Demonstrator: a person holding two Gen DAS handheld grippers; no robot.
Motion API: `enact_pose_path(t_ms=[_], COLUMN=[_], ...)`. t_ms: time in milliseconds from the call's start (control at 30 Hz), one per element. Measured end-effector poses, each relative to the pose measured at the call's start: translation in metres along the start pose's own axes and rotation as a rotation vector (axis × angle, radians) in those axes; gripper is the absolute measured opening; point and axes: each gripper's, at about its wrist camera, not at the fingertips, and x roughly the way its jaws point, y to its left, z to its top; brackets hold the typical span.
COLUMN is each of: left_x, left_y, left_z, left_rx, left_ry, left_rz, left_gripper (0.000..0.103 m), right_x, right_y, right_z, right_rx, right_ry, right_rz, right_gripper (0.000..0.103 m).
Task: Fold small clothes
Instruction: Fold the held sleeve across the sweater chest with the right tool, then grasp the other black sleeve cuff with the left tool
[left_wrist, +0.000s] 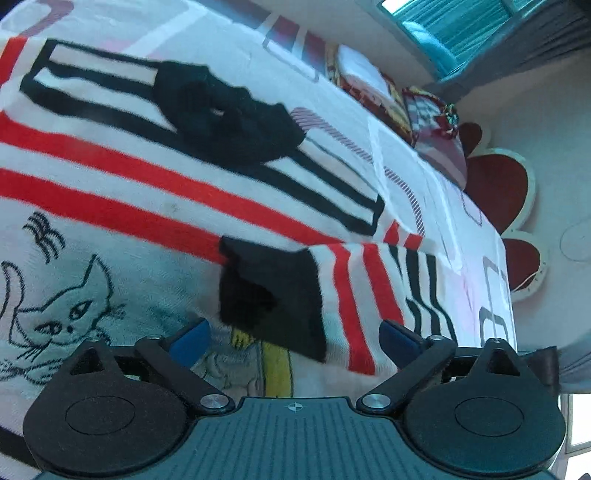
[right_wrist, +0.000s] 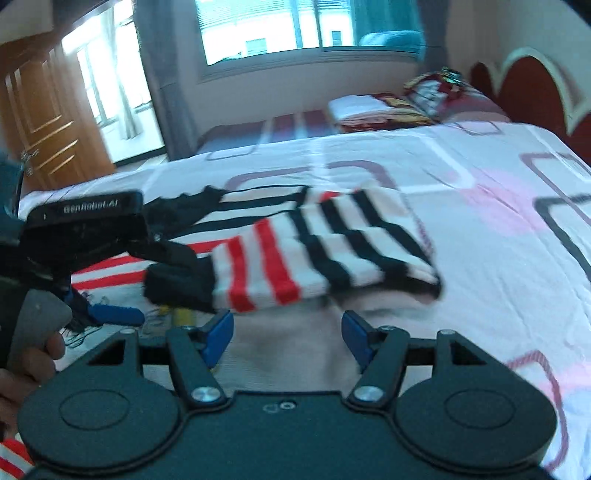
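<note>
A small knitted sweater (left_wrist: 122, 173) with red, black and white stripes and a cat drawing lies spread on the bed. Its black collar (left_wrist: 229, 118) is bunched at the far side. One striped sleeve (left_wrist: 351, 295) with a black cuff (left_wrist: 269, 299) is folded over the body. My left gripper (left_wrist: 295, 339) is open just behind that cuff, touching nothing. In the right wrist view the folded sleeve (right_wrist: 314, 251) lies ahead of my right gripper (right_wrist: 288, 332), which is open and empty. The left gripper (right_wrist: 114, 314) shows at the left edge there.
The bed sheet (right_wrist: 480, 258) is white with pink and purple squares. Folded clothes and pillows (right_wrist: 388, 107) lie at the head of the bed by the red headboard (right_wrist: 528, 88). A window and a wooden door are beyond the bed.
</note>
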Motion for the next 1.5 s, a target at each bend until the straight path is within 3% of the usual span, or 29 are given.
enact_pose_path(t_ms=[67, 133, 200, 300, 533, 633, 767, 800, 833, 867, 933, 1067, 1133, 1200, 1267, 1367, 1500], left_x=[0.003, 0.002, 0.004, 0.005, -0.054, -0.085, -0.109, -0.11, -0.112, -0.109, -0.095, -0.078, -0.086, -0.1, -0.107, -0.094, -0.055], left_y=[0.0, 0.005, 0.006, 0.008, 0.008, 0.032, 0.069, 0.08, 0.089, 0.097, 0.113, 0.123, 0.118, 0.106, 0.088, 0.068, 0.047], left_z=[-0.001, 0.0, 0.002, 0.004, 0.022, 0.034, 0.038, 0.038, 0.036, 0.035, 0.032, 0.028, 0.03, 0.029, 0.032, 0.037, 0.04], left_rx=[-0.016, -0.048, -0.055, -0.081, -0.077, -0.093, -0.087, -0.1, -0.105, -0.102, -0.126, -0.141, -0.141, -0.078, -0.011, 0.041, 0.116], left_ry=[-0.022, -0.047, -0.068, -0.092, -0.265, -0.332, -0.381, -0.376, -0.371, -0.366, -0.322, -0.275, -0.292, -0.324, -0.335, -0.292, -0.228], left_rz=[0.004, 0.008, 0.011, 0.023, -0.062, -0.027, 0.094, 0.12, 0.142, 0.178, 0.224, 0.246, 0.237, 0.243, 0.231, 0.189, 0.198], left_gripper=[0.064, 0.054, 0.017, 0.008, 0.007, 0.007, 0.007, 0.007, 0.006, 0.001, 0.001, 0.001, 0.001, 0.001, 0.001, 0.001, 0.001], right_x=[-0.002, -0.003, 0.0, 0.007, 0.02, 0.027, 0.04, 0.043, 0.045, 0.047, 0.053, 0.052, 0.052, 0.052, 0.041, 0.024, 0.031], right_y=[-0.01, -0.019, -0.026, -0.032, -0.034, -0.031, -0.026, -0.022, -0.02, -0.018, -0.015, -0.025, -0.036, -0.034, -0.039, -0.046, -0.043], right_z=[-0.002, -0.006, -0.008, -0.009, -0.009, -0.006, -0.003, -0.002, -0.001, 0.0, 0.0, -0.003, -0.002, -0.004, -0.004, -0.001, 0.022], right_rx=[0.019, 0.033, 0.045, 0.065, 0.055, 0.049, 0.044, 0.033, 0.019, 0.009, -0.013, 0.011, 0.061, 0.022, 0.065, 0.11, 0.094], right_ry=[-0.007, -0.008, 0.003, 0.015, 0.031, 0.03, 0.043, 0.036, 0.029, 0.024, 0.037, 0.045, 0.058, 0.071, 0.073, 0.05, 0.019], right_rz=[-0.018, -0.039, -0.056, -0.074, -0.122, -0.123, -0.118, -0.118, -0.126, -0.133, -0.147, -0.142, -0.132, -0.128, -0.113, -0.113, -0.073], right_gripper=[0.064, 0.064, 0.064, 0.064, 0.063, 0.063, 0.056, 0.045, 0.04, 0.024, 0.018, 0.016, 0.016, 0.017, 0.026, 0.029, 0.033])
